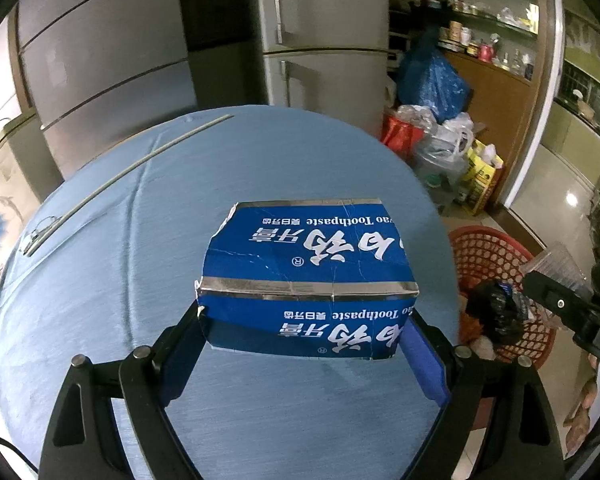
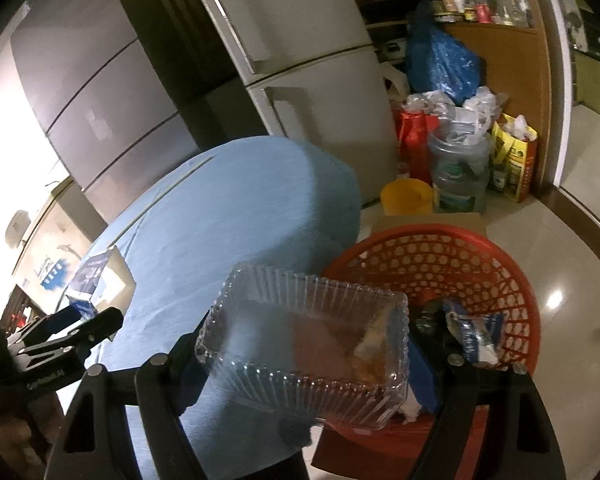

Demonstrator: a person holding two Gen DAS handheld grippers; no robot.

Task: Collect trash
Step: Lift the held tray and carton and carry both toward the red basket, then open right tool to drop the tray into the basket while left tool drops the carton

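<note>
- The left gripper [image 1: 306, 340] has its jaws set wide and clamped on the ends of a blue toothpaste box [image 1: 306, 276], held clear above the blue counter [image 1: 100, 300].
- The right gripper [image 2: 300, 360] grips a clear plastic tray [image 2: 304, 336] the same way, partly over the rim of the red basket [image 2: 512, 276].
- To finish well, I judge each load should be carried fully over the basket mouth before release; the tray overhangs the rim, so letting go now could tip it outside.
- The box is crumpled and light, so it may snag on one pad; spread the jaws wide.
- The right wrist view shows the basket's inside, with a black bag [image 2: 428, 320] and what seems a wrapper, though dim.
- The left wrist view shows the box's printed faces and a thin rod [image 1: 128, 172] on the counter.
</note>
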